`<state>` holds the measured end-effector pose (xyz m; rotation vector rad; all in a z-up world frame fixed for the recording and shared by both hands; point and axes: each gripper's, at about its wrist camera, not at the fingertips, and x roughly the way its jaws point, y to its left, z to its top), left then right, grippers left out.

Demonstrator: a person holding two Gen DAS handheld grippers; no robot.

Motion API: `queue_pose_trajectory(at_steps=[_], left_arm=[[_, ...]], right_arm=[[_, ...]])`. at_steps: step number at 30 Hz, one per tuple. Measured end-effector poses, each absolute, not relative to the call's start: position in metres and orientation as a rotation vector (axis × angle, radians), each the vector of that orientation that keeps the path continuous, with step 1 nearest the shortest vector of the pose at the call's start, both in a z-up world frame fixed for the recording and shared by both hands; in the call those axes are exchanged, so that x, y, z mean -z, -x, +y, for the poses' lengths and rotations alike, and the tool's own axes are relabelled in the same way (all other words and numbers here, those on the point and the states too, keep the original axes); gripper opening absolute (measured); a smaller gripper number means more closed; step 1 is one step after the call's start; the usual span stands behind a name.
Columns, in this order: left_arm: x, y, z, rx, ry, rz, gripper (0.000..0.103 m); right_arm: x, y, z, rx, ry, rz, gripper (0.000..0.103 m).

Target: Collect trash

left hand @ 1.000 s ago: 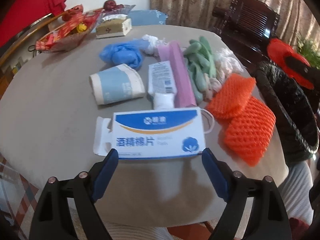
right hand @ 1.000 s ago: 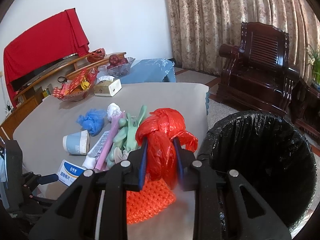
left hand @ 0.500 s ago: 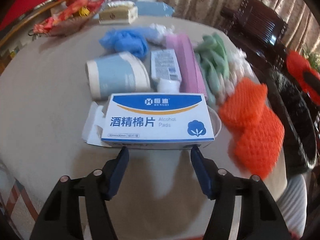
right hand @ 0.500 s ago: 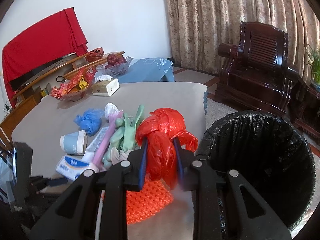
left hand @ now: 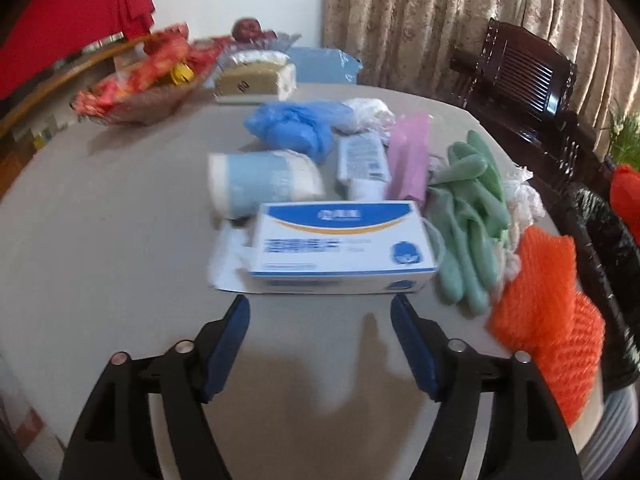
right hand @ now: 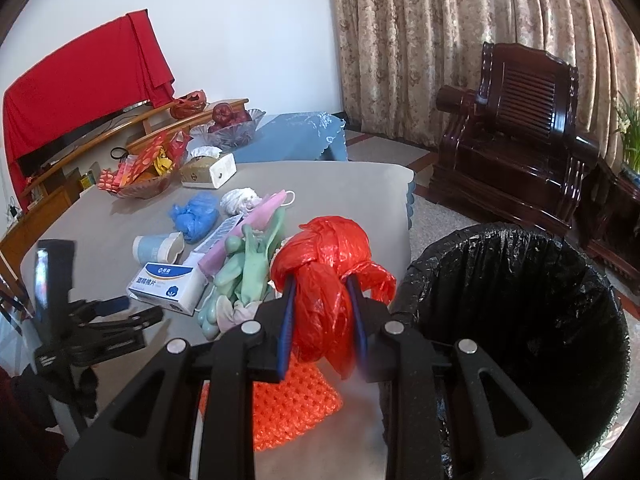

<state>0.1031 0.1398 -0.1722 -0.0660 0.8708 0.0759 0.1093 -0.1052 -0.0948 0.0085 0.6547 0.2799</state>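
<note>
Red bag (right hand: 326, 276) pinched, bin (right hand: 516, 320) just beside

Your right gripper (right hand: 322, 312) clamped the bag beside the bin; released early, it could miss. Your left gripper (left hand: 320, 312) gaped before the box (left hand: 340, 248), possibly too narrow for it.

Trash-strewn grey table (left hand: 100, 220)

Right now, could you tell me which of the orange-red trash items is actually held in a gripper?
The red plastic bag, clamped in the right gripper beside the trash bin. The orange foam net lies loose on the table.
</note>
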Motion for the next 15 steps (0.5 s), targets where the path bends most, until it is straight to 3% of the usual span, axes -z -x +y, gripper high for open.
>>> queue_pose_trajectory(at_steps=[3, 15], left_arm=[[0.171, -0.102, 0.152, -0.071, 0.028, 0.838, 0.080], [0.182, -0.117, 0.164, 0.029, 0.087, 0.845, 0.080]], right_arm=[[0.096, -0.110, -0.100, -0.289, -0.001, 0.660, 0.025], [0.096, -0.113, -0.090, -0.295, 0.021, 0.675, 0.025]])
